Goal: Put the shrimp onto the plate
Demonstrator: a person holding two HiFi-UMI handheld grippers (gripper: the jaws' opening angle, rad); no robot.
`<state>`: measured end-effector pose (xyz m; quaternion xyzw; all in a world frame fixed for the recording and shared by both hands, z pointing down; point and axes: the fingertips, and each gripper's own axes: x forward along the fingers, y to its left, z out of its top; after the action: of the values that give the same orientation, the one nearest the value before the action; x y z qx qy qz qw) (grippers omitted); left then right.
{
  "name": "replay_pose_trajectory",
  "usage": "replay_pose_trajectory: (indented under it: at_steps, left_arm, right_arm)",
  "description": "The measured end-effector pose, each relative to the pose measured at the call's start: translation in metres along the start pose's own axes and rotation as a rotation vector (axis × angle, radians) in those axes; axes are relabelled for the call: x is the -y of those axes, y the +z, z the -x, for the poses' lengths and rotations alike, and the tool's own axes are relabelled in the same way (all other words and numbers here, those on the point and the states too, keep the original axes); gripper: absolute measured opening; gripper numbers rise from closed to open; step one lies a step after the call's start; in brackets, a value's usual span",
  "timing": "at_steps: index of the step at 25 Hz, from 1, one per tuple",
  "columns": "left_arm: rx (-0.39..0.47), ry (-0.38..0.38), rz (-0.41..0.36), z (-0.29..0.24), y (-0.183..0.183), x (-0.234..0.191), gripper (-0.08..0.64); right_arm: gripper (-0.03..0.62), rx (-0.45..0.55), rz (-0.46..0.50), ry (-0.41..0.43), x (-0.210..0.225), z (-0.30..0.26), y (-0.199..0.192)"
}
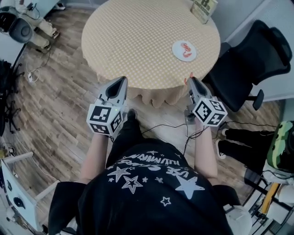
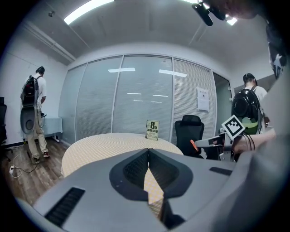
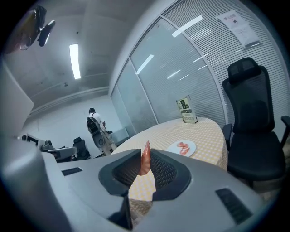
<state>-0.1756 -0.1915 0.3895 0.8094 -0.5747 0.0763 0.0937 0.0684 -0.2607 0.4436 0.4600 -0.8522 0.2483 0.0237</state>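
A white plate (image 1: 184,50) with orange shrimp (image 1: 185,48) on it lies near the right edge of the round table (image 1: 138,41). It shows as the plate (image 3: 181,147) in the right gripper view. My right gripper (image 1: 190,80) is shut on one shrimp (image 3: 145,159), which sticks up between its jaws, just off the table's near edge. My left gripper (image 1: 120,81) is shut with nothing in it, also at the near edge, left of the right one.
A yellow sign stand (image 1: 204,9) sits at the table's far side. A black office chair (image 1: 257,55) stands right of the table. Cables (image 1: 165,128) run over the wood floor. Two people with backpacks stand in the room, one (image 2: 34,118) at left.
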Motion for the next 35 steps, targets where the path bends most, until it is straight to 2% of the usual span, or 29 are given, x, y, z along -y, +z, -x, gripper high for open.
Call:
replay_pose_trajectory:
  at_steps: [5,12,17,21,29,35]
  left_arm:
    - [-0.018,-0.080,-0.004,-0.032,0.014,-0.049,0.008]
    - [-0.034,-0.191,-0.021,-0.079,0.024,-0.092,0.009]
    - [-0.069,-0.283,-0.006,-0.106,0.016,-0.114,0.008]
    - [-0.084,-0.342,-0.018,-0.123,0.012,-0.122,0.009]
    - [-0.108,-0.397,0.003,-0.140,0.001,-0.112,0.009]
    - [-0.113,-0.382,-0.018,-0.160,0.001,-0.117,0.008]
  right_arm:
    - [0.071,0.006,-0.013,-0.083,-0.009,-0.034,0.012]
    - [0.071,0.009,-0.050,-0.203,-0.005,-0.074,0.014]
    - [0.071,-0.006,-0.072,-0.301,-0.006,-0.093,0.009]
    - [0.071,-0.025,-0.082,-0.337,-0.016,-0.100,0.000]
    - [0.071,-0.049,-0.093,-0.398,0.001,-0.101,-0.007]
    - [0.071,-0.048,-0.112,-0.393,0.021,-0.127,-0.005]
